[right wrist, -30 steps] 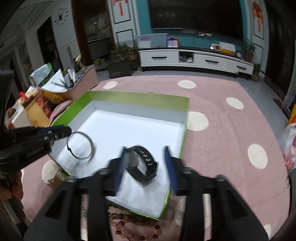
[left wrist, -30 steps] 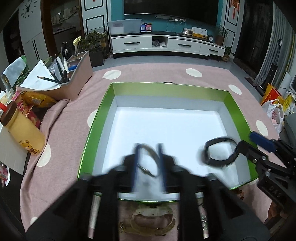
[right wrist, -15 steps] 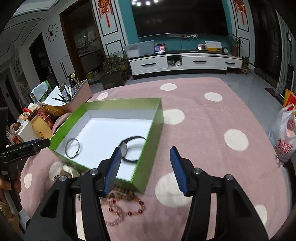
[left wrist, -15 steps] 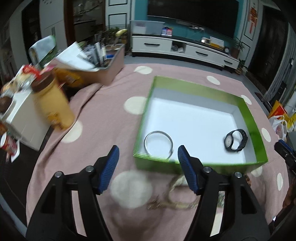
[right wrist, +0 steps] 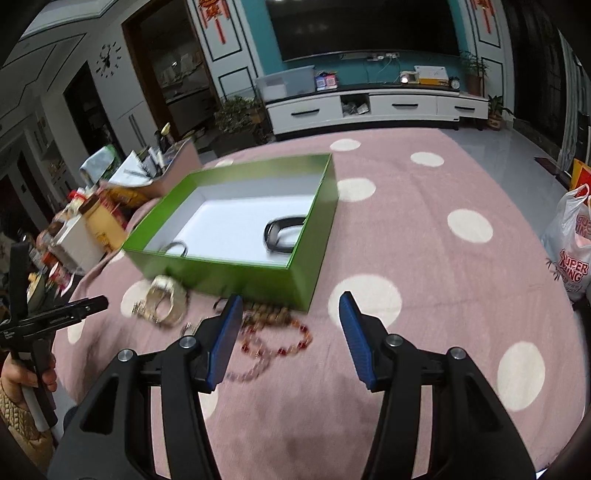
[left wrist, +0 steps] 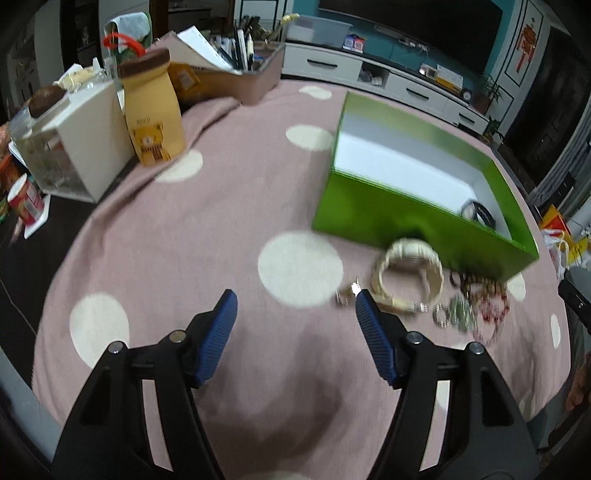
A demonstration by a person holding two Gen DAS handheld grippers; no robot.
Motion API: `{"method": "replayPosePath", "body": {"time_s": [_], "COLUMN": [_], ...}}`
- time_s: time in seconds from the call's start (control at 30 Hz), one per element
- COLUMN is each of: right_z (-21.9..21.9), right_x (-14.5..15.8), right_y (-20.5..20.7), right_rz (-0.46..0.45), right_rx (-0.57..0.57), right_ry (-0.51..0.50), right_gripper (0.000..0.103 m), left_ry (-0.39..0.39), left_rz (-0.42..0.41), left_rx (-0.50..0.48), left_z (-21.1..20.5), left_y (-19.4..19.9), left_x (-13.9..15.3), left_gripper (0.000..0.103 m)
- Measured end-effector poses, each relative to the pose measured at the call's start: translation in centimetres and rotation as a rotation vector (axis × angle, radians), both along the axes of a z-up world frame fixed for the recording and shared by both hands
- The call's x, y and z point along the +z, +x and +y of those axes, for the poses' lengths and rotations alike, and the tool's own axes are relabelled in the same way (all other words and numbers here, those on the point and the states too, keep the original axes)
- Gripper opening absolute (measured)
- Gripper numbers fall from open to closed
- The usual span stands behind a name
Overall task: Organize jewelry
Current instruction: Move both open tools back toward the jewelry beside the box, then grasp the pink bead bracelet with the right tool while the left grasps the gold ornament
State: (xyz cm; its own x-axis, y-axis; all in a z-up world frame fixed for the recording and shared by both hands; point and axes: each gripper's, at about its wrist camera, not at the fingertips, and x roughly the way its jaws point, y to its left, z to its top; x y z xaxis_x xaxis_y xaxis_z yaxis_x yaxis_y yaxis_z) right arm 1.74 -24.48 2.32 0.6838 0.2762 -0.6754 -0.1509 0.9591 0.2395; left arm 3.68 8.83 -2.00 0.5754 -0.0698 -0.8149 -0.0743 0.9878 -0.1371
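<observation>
Home living room: television (right wrist: 364,27), media cabinet (right wrist: 376,107).

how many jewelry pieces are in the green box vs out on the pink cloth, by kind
In green cardboard box:
black watch: 1
silver metal bangle: 1
On pink cloth:
cream woven bracelet: 1
bead strands, tangled and blurred: count unclear
Total clearly seen: 3

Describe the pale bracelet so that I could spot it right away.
Find the green box on the pink spotted cloth. Just in front of its near wall lies a cream bracelet, wide and chunky. The pieces to its right are thin strings of dark red beads.
</observation>
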Motion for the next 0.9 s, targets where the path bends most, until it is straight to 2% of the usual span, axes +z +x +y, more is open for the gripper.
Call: {"method": "replayPosePath", "body": {"time_s": [0.3,0.6,0.9], "right_z": [3.1,3.8,4.6], "right_x": [-2.9,-5.5,-6.5], "right_y": [-1.7,-1.1,0.9], "right_rz": [0.09,0.167,0.167], "right_rx": [0.136,0.134,0.104], "right_ry": [-0.026,-0.001,-0.012], "right_gripper": [0.055,0.055,0.037], "left_ry": [-0.019,-0.03,-0.034], "left_rz": [0.034,0.05,0.048], "left_rx": [-0.051,-0.08,-0.089], "left_z": [-1.4,-2.2,-2.0], "left_y": [-2.2,-2.4,-1.6], "left_x": [-1.8,-2.7,-3.3], "left_gripper": [0.07,0.07,0.07]}}
